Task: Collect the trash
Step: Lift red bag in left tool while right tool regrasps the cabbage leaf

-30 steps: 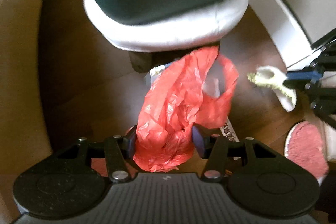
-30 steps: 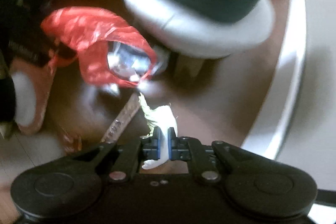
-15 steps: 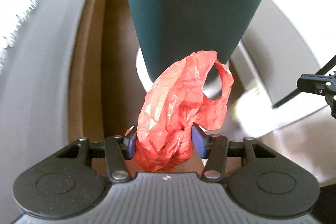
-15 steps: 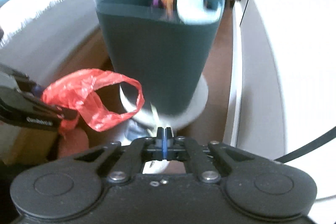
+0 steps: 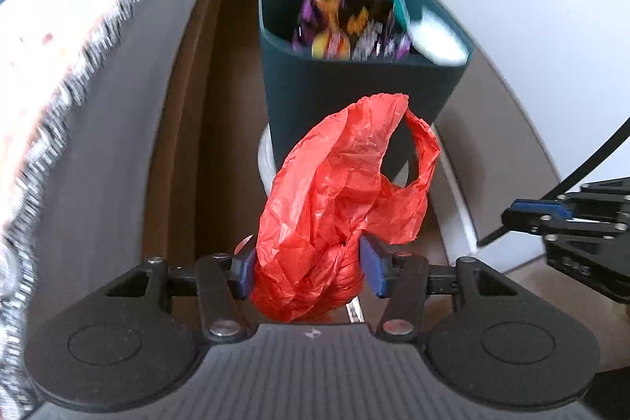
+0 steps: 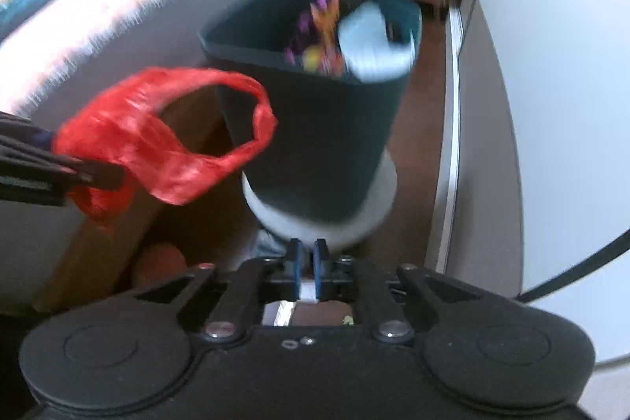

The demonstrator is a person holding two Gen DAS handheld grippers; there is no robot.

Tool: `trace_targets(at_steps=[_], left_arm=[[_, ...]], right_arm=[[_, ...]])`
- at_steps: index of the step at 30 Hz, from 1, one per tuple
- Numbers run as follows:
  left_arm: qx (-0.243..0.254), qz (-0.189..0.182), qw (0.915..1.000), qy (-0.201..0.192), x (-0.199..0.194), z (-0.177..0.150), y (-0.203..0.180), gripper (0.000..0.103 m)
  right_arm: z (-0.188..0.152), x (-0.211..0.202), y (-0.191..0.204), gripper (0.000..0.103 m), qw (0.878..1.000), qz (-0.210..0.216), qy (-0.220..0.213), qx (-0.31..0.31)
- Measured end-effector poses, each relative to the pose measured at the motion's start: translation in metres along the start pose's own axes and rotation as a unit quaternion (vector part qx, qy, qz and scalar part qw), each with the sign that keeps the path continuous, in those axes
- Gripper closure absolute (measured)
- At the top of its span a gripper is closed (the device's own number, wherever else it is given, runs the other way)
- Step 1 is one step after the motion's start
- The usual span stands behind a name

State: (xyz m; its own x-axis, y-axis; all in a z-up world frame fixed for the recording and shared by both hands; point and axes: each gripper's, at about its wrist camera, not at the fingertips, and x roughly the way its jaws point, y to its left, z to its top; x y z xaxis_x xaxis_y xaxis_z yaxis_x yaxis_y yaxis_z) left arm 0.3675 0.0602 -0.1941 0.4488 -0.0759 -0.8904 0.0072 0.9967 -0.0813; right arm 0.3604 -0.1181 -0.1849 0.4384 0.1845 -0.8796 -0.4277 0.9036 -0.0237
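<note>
L gripper (image 5: 307,272) pinches red bag (image 5: 338,207); R gripper (image 6: 306,256) nips white scrap (image 6: 308,291). Lift both clear over bin (image 5: 354,93) rim before release.

Black tool (image 5: 308,272) bodies, blue pads (image 5: 372,272), silver screws (image 5: 221,328).

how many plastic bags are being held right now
1: a red plastic bag clamped in the left gripper, in front of the dark green bin. Others could be hidden inside the bin.
</note>
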Motion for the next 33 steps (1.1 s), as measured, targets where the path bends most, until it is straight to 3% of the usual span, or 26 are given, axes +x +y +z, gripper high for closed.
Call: trace_targets(at_steps=[5,11,15,18,20,22,28,33], left_arm=[[-0.009,-0.011,0.9993,0.036,0.055,-0.012,0.002,0.052],[-0.031,-0.016,0.9982,0.048,0.106,-0.011,0.002,0.052],[-0.011,-0.01,0.9992,0.038,0.113,-0.014,-0.003,0.051],[0.003,-0.003,0.9985,0.054,0.123,-0.019,-0.005,0.051],[0.016,-0.005,0.9979,0.062,0.131,-0.016,-0.011,0.051],[0.03,-0.008,0.9972,0.069,0.138,-0.013,-0.017,0.051],[0.051,-0.024,0.9951,0.081,0.147,-0.012,-0.021,0.051],[0.038,-0.027,0.9943,0.096,0.157,-0.006,-0.016,0.051]], right_arm=[[-0.02,0.089,-0.023,0.087,0.997,-0.005,0.072,0.017],[-0.048,0.197,-0.053,0.07,0.987,-0.009,0.159,0.023],[-0.077,0.243,-0.071,0.05,0.979,-0.015,0.191,0.071],[-0.094,0.27,-0.083,0.035,0.975,-0.005,0.2,0.098],[-0.103,0.288,-0.085,0.026,0.973,0.01,0.21,0.092],[-0.114,0.302,-0.086,0.01,0.972,0.012,0.22,0.077],[-0.141,0.329,-0.087,0.008,0.97,0.005,0.236,0.052],[-0.152,0.347,-0.09,0.004,0.966,0.007,0.251,0.06]])
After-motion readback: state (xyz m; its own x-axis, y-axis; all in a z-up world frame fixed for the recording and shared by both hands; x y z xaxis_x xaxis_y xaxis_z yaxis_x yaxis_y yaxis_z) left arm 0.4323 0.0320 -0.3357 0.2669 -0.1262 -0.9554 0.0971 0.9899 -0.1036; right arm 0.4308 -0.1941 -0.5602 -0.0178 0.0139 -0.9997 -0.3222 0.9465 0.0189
